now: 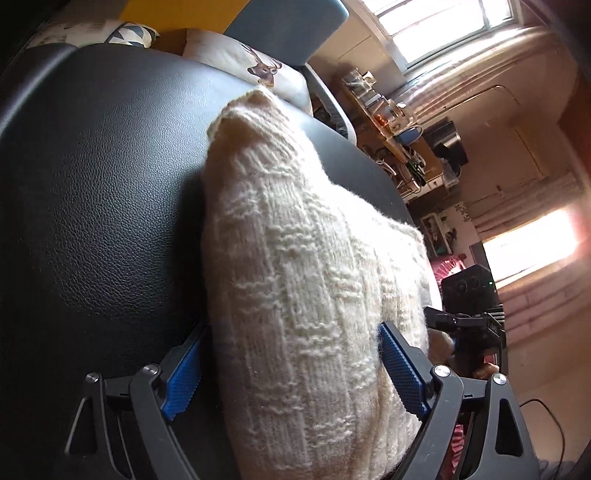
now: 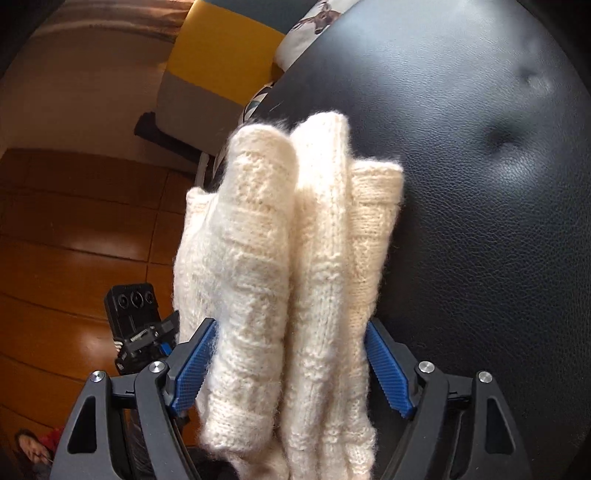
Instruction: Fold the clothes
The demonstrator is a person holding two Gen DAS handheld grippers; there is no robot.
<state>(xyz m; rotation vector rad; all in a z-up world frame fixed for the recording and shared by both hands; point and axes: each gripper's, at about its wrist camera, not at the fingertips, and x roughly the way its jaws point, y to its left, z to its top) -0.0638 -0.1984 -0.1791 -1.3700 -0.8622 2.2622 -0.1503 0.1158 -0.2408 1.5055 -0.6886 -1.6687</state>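
Left tool [image 1: 291, 369]: my jaws clamped the cream knit sweater [image 1: 306, 280].
Right tool [image 2: 291, 363]: gripped its bunched folds [image 2: 295, 258].
Backdrop: black leather cushion [image 1: 96, 192] touched the knit.

Daylight pours in from a window [image 1: 443, 26] at the top of the left wrist view and a second opening [image 1: 528, 254] lower right; both are blown out to white, with an orange flare bleeding along the right edge. The knit [image 1: 314, 280] is sharp here, its stitches and stray fibres crisp, shaded down its left side. The black leather [image 1: 92, 184] carries soft grey sheen. In the right wrist view the light is warmer: the wood floor [image 2: 74, 236] shows glossy glare patches, and the leather's dimples catch highlights. Both pictures bend strongly at the edges, with dark vignetted corners; the background is slightly soft.
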